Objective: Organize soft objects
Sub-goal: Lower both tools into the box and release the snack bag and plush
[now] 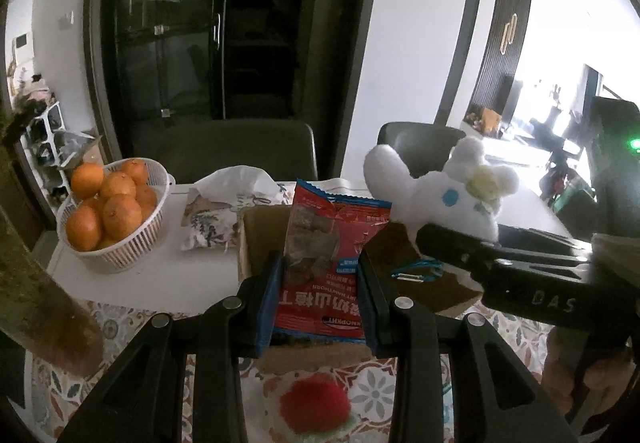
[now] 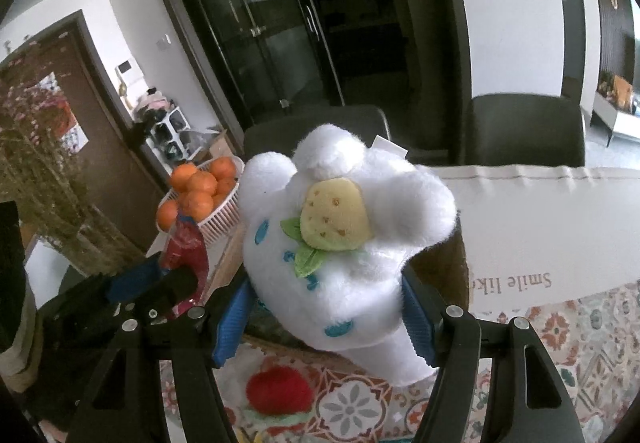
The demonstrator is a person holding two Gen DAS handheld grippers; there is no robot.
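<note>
1. Both tongs are seen clamped on soft goods: the left tongs are closed on a red snack packet, gripped between the blue pads at its lower part.
2. The packet is held upright above an open cardboard box, with its print upside down in the left wrist view.
3. The right tongs are pressed into the sides of a white plush toy, which carries a yellow strawberry with green leaves on its front.
4. The plush toy is held just right of the packet, over the right part of the box; whether it touches the box cannot be told.
5. A red pom-pom is seen lying on the patterned cloth of the counter, below both tongs.
6. A white basket of oranges is placed on the counter to the left of the box, with a floral tissue pack between them.
7. A blue item, perhaps a clip, is seen lying inside the box.
</note>
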